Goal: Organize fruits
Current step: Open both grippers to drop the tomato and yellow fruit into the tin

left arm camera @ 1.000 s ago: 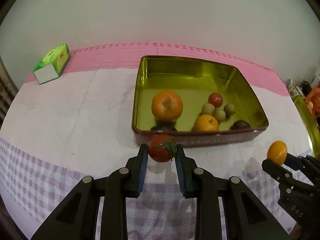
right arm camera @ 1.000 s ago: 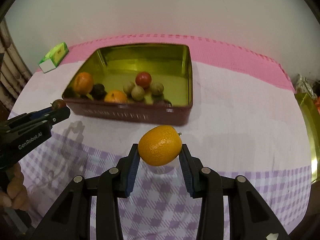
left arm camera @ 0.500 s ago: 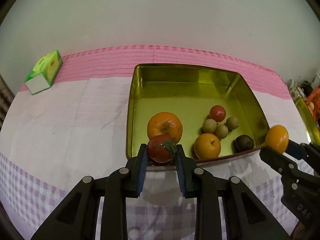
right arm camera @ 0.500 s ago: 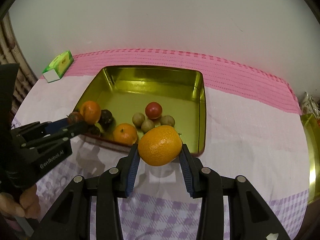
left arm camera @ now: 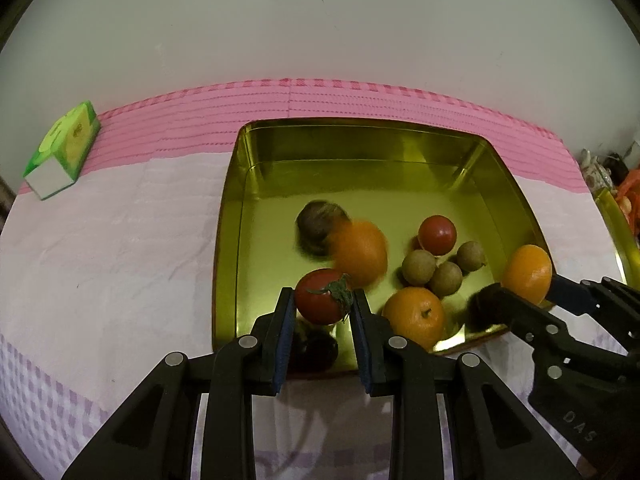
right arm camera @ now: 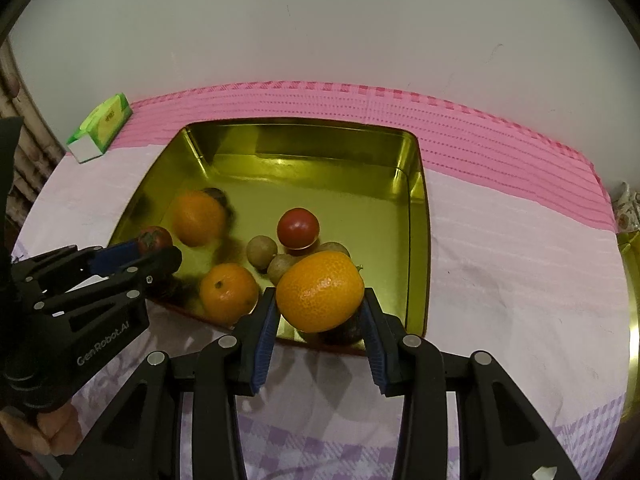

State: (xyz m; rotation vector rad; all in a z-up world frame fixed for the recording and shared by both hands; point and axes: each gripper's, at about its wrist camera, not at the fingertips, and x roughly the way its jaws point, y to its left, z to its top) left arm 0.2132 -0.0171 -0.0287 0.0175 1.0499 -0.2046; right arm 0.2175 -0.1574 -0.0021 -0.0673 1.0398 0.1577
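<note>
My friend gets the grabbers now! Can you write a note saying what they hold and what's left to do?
Left gripper: jaws shut on the stemmed tomato, over the gold tin's near edge.
Right gripper: jaws shut on the held orange, also over the near edge.
In the tin: two oranges, a small tomato, three brownish round fruits, some dark ones.
Left: lower both, open the jaws.

Plain white wall point(left arm camera: 320, 32) behind a table — pink-and-lilac tablecloth point(left arm camera: 112, 248).

free: tin point(left arm camera: 230, 208) far half bare | blocked: near half, fruit cluster point(left arm camera: 434, 268)
</note>
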